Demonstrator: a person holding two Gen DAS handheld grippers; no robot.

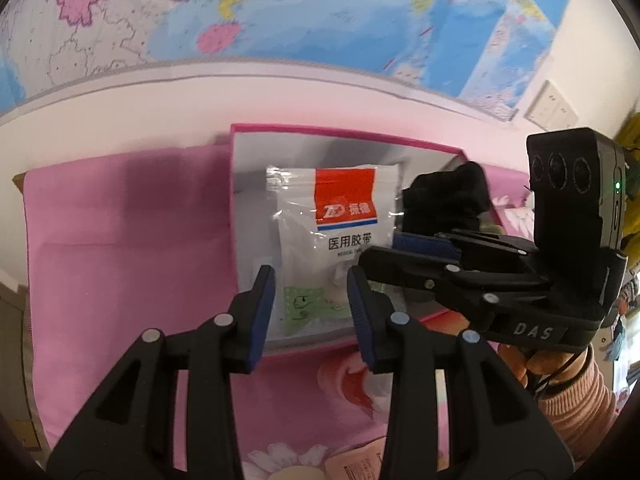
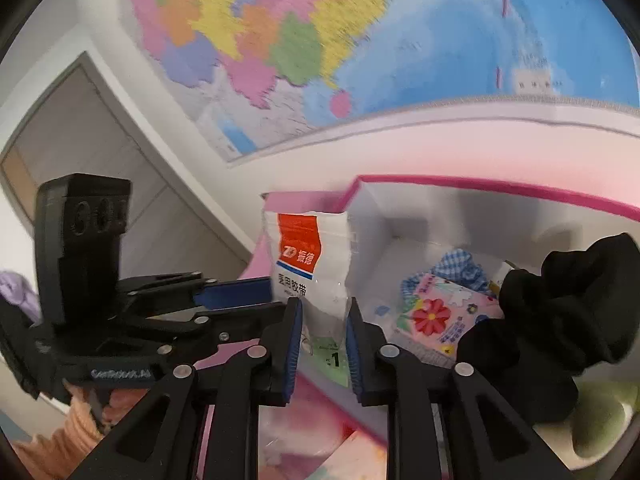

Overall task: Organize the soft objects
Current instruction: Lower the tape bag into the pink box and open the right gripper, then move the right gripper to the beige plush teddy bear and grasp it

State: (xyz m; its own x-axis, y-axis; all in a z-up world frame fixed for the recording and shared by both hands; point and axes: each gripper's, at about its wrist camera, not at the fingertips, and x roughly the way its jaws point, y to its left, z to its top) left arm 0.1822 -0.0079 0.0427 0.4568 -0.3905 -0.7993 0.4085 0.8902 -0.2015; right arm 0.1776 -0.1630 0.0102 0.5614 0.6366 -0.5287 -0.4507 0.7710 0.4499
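A clear bag of medical tape (image 1: 340,216) (image 2: 308,264) with a red label stands at the left end of a pink-rimmed white box (image 1: 344,132) (image 2: 480,190). My left gripper (image 1: 311,300) (image 2: 268,300) is open, its blue pads flanking the bag's lower end with a thin gap showing. My right gripper (image 2: 323,340) (image 1: 378,250) comes in from the right. Its pads sit close on both sides of the bag's bottom and do not visibly squeeze it. A black cloth (image 1: 444,200) (image 2: 560,312) lies in the box to the right.
The box also holds a pink tissue pack (image 2: 444,316) with a red flower and a blue checked cloth (image 2: 460,264). A pink towel (image 1: 120,240) lies left of the box on a floral sheet (image 1: 352,380). A wall map (image 1: 280,8) hangs behind.
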